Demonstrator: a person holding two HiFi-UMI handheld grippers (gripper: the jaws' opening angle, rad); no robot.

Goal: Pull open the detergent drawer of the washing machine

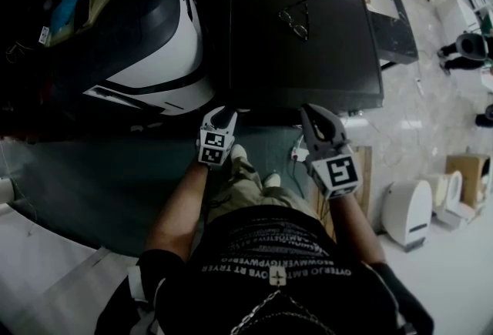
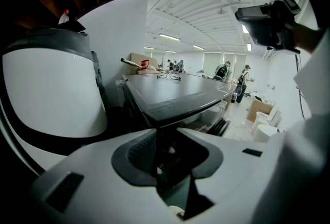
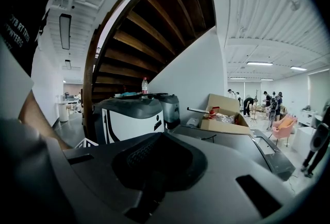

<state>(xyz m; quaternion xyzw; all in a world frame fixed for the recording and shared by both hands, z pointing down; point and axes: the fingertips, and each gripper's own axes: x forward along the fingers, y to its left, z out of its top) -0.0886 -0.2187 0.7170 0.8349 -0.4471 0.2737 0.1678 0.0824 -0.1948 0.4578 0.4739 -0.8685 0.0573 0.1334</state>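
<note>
Left gripper point(image 1: 223, 113) and right gripper point(image 1: 313, 112) were clenched, empty; the washer point(image 1: 323, 72) drawer (unseen) probably slid stiffly, best hooked at its front lip.

The head view looks steeply down from above the person's chest onto the dark flat top point(image 1: 304, 41) just ahead. The left gripper view sits low, near that top's front edge, facing far across it. The right gripper view, equally low, faces far and leftward. All three share the white-and-black unit point(image 1: 154, 48).
</note>
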